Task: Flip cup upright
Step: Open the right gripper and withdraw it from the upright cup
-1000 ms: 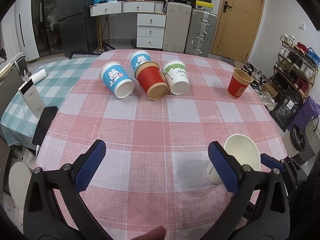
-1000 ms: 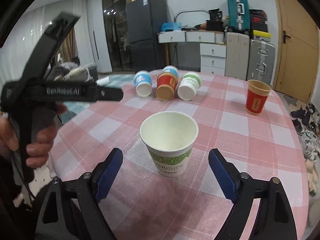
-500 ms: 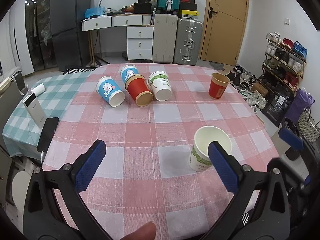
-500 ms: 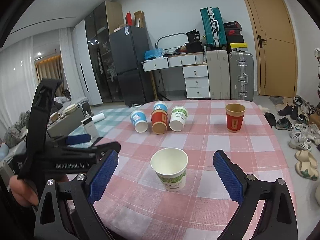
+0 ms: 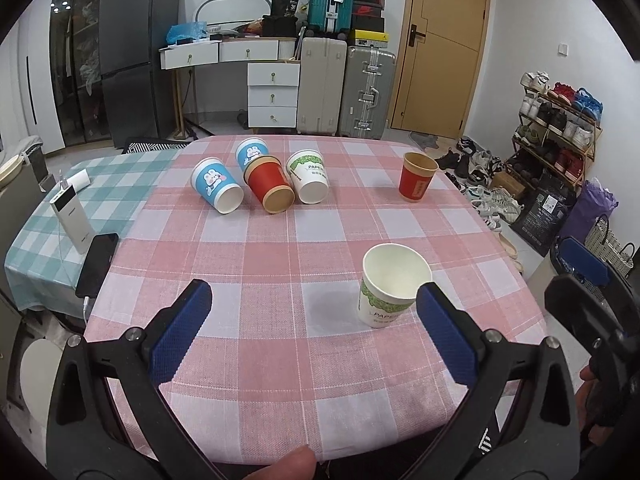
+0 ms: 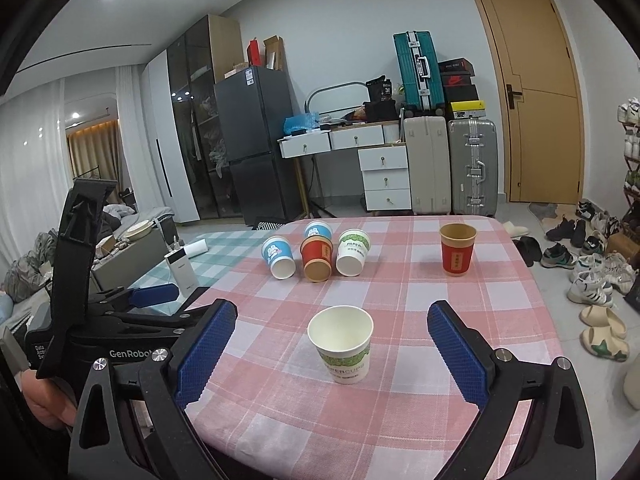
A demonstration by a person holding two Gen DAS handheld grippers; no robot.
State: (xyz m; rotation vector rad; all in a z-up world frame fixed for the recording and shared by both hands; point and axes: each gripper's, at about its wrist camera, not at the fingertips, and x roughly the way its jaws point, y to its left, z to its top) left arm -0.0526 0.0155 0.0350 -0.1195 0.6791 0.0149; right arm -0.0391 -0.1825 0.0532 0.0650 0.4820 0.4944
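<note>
A white paper cup with green print [image 5: 394,285] [image 6: 342,344] stands upright near the front of the pink checked table [image 5: 280,248]. A red cup [image 5: 417,177] [image 6: 457,249] stands upright at the far right. Several cups lie on their sides at the back: a blue rabbit cup [image 5: 216,191], a second blue cup [image 5: 250,151], a red cup [image 5: 270,189] and a white green-print cup [image 5: 309,182]. My left gripper [image 5: 310,324] is open and empty, held back over the front edge. My right gripper [image 6: 332,352] is open and empty, behind the white cup.
A power bank [image 5: 71,218] and a black phone [image 5: 98,264] lie on the teal checked cloth at left. The left gripper's body [image 6: 80,304] shows at the left of the right wrist view. Suitcases, drawers and a shoe rack stand beyond the table.
Both grippers have drawn back and up from the table. The right gripper has moved away from the white cup, which stays upright where it stood.
</note>
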